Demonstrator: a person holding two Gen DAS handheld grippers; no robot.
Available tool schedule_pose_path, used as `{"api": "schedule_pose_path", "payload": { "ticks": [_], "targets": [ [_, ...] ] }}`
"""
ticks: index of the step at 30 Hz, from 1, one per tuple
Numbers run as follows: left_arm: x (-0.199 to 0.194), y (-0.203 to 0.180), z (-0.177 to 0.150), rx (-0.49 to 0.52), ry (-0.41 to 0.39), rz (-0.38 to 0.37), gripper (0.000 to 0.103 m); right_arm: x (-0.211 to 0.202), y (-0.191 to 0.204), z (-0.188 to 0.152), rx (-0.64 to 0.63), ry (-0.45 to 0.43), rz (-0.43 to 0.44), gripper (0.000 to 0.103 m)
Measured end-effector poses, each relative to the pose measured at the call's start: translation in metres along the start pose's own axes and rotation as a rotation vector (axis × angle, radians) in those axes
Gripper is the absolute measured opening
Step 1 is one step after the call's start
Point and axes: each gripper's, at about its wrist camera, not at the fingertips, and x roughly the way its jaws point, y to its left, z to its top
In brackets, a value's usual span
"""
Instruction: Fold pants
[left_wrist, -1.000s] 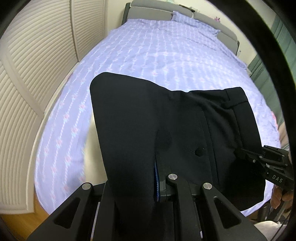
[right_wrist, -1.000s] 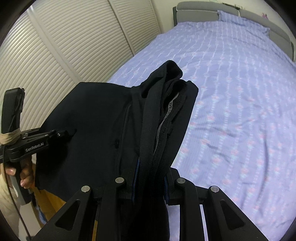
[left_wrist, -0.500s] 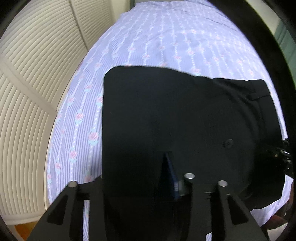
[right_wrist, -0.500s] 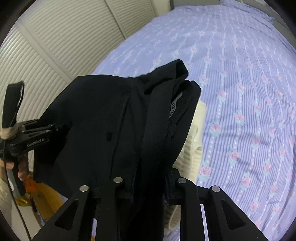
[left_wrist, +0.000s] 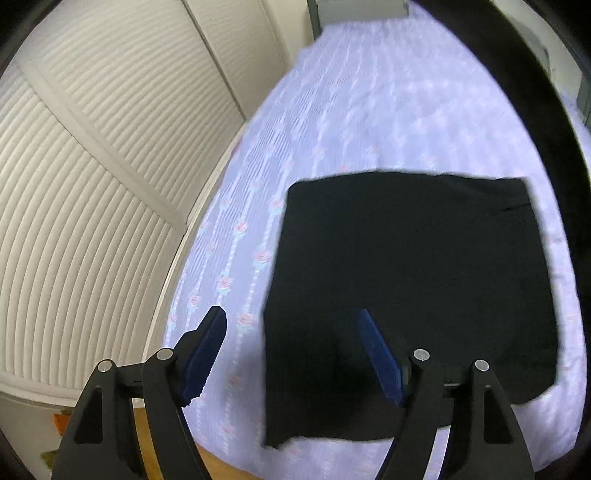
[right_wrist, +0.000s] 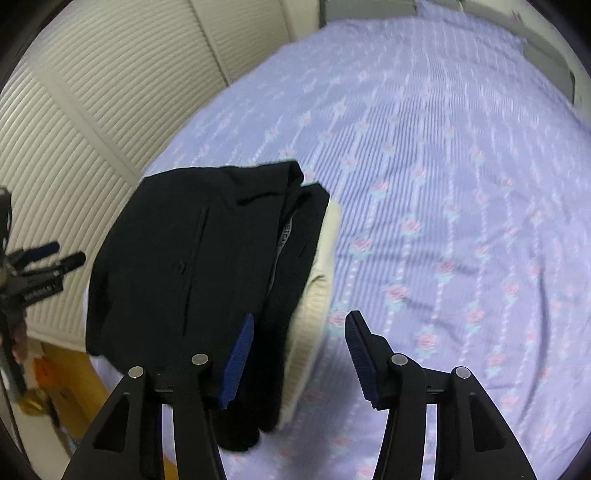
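The pants (left_wrist: 410, 295) lie folded on the bed (left_wrist: 332, 129), atop a cream garment (right_wrist: 314, 295). Our left gripper (left_wrist: 291, 354) straddles their left edge, our right gripper (right_wrist: 299, 354) their right; both jaws have just been opening, gripping nothing. Long axis runs between us, both hands equally near.

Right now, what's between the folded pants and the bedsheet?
A cream knit garment lies under the pants, on the bedsheet; shows in the right wrist view.
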Motion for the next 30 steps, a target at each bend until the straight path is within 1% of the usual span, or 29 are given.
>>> {"api": "schedule_pose_path", "payload": {
  "ticks": [2,3,4,6,8,9,10,11,12,13,14,15,16,17,18,19,20,21,23,24,26,29,30],
  "targets": [
    [-0.037,-0.033,-0.012,-0.018,-0.058,-0.014,0.074,-0.018,0.001,-0.001,-0.022,-0.036,0.01,0.063],
    [-0.048,-0.04,-0.016,-0.022,-0.076,-0.021,0.075,-0.03,-0.003,-0.006,-0.029,-0.054,0.02,0.071],
    [-0.07,-0.061,-0.024,-0.027,-0.109,-0.028,0.076,-0.048,-0.011,-0.012,-0.037,-0.086,0.029,0.073],
    [-0.099,-0.084,-0.038,-0.034,-0.148,-0.041,0.079,-0.069,-0.024,-0.02,-0.048,-0.115,0.028,0.077],
    [-0.133,-0.123,-0.056,-0.034,-0.186,-0.07,0.08,-0.098,-0.041,-0.035,-0.055,-0.148,0.026,0.077],
    [-0.144,-0.136,-0.062,-0.034,-0.197,-0.078,0.081,-0.112,-0.051,-0.045,-0.055,-0.165,0.025,0.079],
    [-0.16,-0.156,-0.071,-0.038,-0.216,-0.087,0.081,-0.123,-0.06,-0.052,-0.055,-0.174,0.023,0.081],
    [-0.17,-0.169,-0.078,-0.04,-0.229,-0.093,0.083,-0.132,-0.069,-0.06,-0.054,-0.182,0.022,0.082],
    [-0.186,-0.191,-0.088,-0.045,-0.246,-0.097,0.085,-0.142,-0.076,-0.068,-0.053,-0.19,0.022,0.082],
    [-0.188,-0.199,-0.095,-0.049,-0.258,-0.1,0.086,-0.154,-0.09,-0.082,-0.048,-0.202,0.017,0.082],
    [-0.189,-0.186,-0.105,-0.049,-0.272,-0.106,0.086,-0.162,-0.098,-0.091,-0.044,-0.207,0.014,0.083],
    [-0.2,-0.206,-0.116,-0.047,-0.291,-0.114,0.087,-0.167,-0.107,-0.1,-0.041,-0.211,0.009,0.084],
    [-0.177,-0.193,-0.127,-0.049,-0.301,-0.115,0.087,-0.173,-0.117,-0.111,-0.038,-0.218,0.005,0.085],
    [-0.18,-0.182,-0.132,-0.054,-0.312,-0.121,0.088,-0.181,-0.128,-0.125,-0.036,-0.225,-0.002,0.085],
    [-0.189,-0.183,-0.144,-0.059,-0.323,-0.133,0.089,-0.187,-0.136,-0.135,-0.038,-0.231,-0.014,0.085],
    [-0.195,-0.202,-0.157,-0.066,-0.334,-0.152,0.09,-0.192,-0.147,-0.15,-0.046,-0.247,-0.028,0.085],
    [-0.194,-0.201,-0.164,-0.069,-0.34,-0.162,0.092,-0.196,-0.154,-0.161,-0.053,-0.259,-0.042,0.085],
    [-0.196,-0.219,-0.176,-0.071,-0.35,-0.168,0.093,-0.199,-0.161,-0.172,-0.059,-0.269,-0.06,0.086],
    [-0.192,-0.228,-0.178,-0.064,-0.364,-0.175,0.093,-0.202,-0.179,-0.197,-0.064,-0.297,-0.096,0.087],
    [-0.194,-0.239,-0.187,-0.057,-0.371,-0.17,0.093,-0.204,-0.186,-0.207,-0.058,-0.306,-0.108,0.087],
    [-0.178,-0.261,-0.196,-0.033,-0.381,-0.178,0.093,-0.201,-0.204,-0.229,-0.032,-0.331,-0.125,0.087],
    [-0.158,-0.281,-0.202,-0.017,-0.394,-0.192,0.093,-0.195,-0.224,-0.257,0.003,-0.371,-0.149,0.087],
    [-0.155,-0.289,-0.213,-0.014,-0.395,-0.199,0.093,-0.193,-0.229,-0.266,0.012,-0.387,-0.166,0.087]
  ]
}}
